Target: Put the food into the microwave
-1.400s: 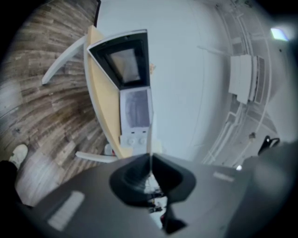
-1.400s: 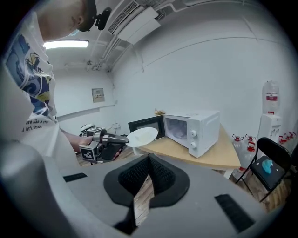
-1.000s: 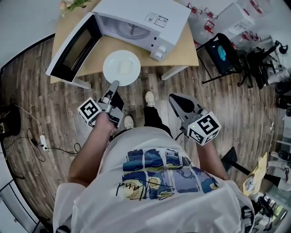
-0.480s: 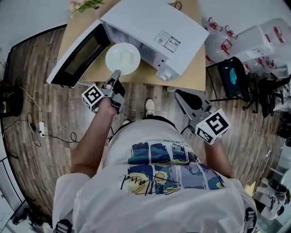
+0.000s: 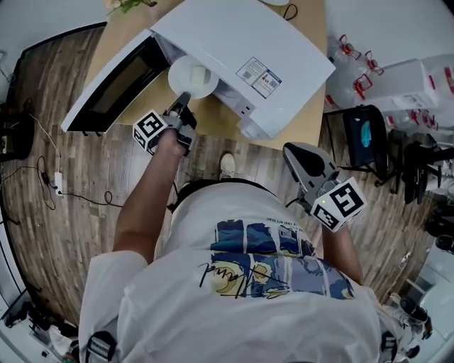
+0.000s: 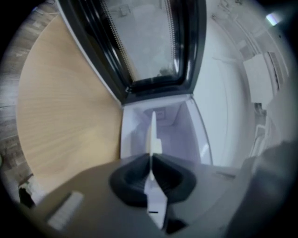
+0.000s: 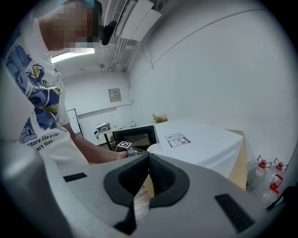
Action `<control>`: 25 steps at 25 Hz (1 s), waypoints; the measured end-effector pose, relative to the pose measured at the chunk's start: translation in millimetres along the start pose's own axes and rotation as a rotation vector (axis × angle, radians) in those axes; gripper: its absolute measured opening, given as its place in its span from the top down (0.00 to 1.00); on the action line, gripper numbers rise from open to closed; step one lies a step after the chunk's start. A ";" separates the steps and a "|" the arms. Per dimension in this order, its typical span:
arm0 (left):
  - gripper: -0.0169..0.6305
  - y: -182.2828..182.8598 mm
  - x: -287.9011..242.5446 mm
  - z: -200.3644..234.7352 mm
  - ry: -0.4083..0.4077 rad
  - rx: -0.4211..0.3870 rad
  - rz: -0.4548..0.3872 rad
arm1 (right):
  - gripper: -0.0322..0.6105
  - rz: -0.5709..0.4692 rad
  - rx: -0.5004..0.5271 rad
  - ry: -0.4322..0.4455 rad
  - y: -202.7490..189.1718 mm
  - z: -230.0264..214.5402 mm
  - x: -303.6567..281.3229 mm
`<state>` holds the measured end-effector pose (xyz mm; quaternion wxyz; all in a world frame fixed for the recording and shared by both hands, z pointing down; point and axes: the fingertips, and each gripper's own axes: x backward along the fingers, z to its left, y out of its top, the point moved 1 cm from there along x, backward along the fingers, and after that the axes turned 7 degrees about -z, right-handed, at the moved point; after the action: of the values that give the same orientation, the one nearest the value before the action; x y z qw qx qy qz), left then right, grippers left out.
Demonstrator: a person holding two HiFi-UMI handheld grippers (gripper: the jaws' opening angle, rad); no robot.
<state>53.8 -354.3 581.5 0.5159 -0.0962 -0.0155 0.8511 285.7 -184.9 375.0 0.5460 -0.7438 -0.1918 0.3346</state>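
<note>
A white plate point(image 5: 190, 71) carrying a pale piece of food point(image 5: 201, 74) hangs at the mouth of the open microwave point(image 5: 241, 39). The plate sits at 11 o'clock in the head view, with its far rim just under the oven's top edge. The left gripper point(image 5: 183, 101) comes in from the plate's 6 o'clock, its fingers pinching the near rim. In the left gripper view the plate shows edge-on between the dark pads, pointing into the pale cavity. What the food is cannot be told.

The microwave's door point(image 5: 106, 88), dark glass in a white frame, swings out to the plate's 8 o'clock. The oven stands on a light wooden desk point(image 5: 223, 120), and bare desk shows at the plate's 5 o'clock. A spray of flowers point(image 5: 131, 6) sits at the desk's far edge, at the plate's 11 o'clock.

The right gripper point(image 7: 148, 157) is held well apart from the plate, at its 4 o'clock in the head view, off the desk and over the plank floor point(image 5: 57, 234). Its fingers are pressed together at the tips with nothing between them. Its own view looks across at the microwave and at the person's left arm.

Clear water bottles with red handles point(image 5: 355, 64) stand on the floor at the microwave's 3 o'clock. A black chair point(image 5: 365, 131) stands just below them, at 4 o'clock.
</note>
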 end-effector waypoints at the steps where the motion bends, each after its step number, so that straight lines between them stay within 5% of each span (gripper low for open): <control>1: 0.94 -0.9 -5.7 2.8 0.006 0.000 -0.007 | 0.94 0.004 -0.001 0.001 -0.4 -5.2 2.4; 25: 0.92 -14.9 -64.5 31.4 0.160 -0.108 -0.009 | 0.94 0.022 0.003 0.044 -1.6 -53.3 6.9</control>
<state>90.2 -401.9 623.7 0.5135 -0.1916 -0.0202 0.8362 328.4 -216.3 384.1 0.5473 -0.7522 -0.1714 0.3244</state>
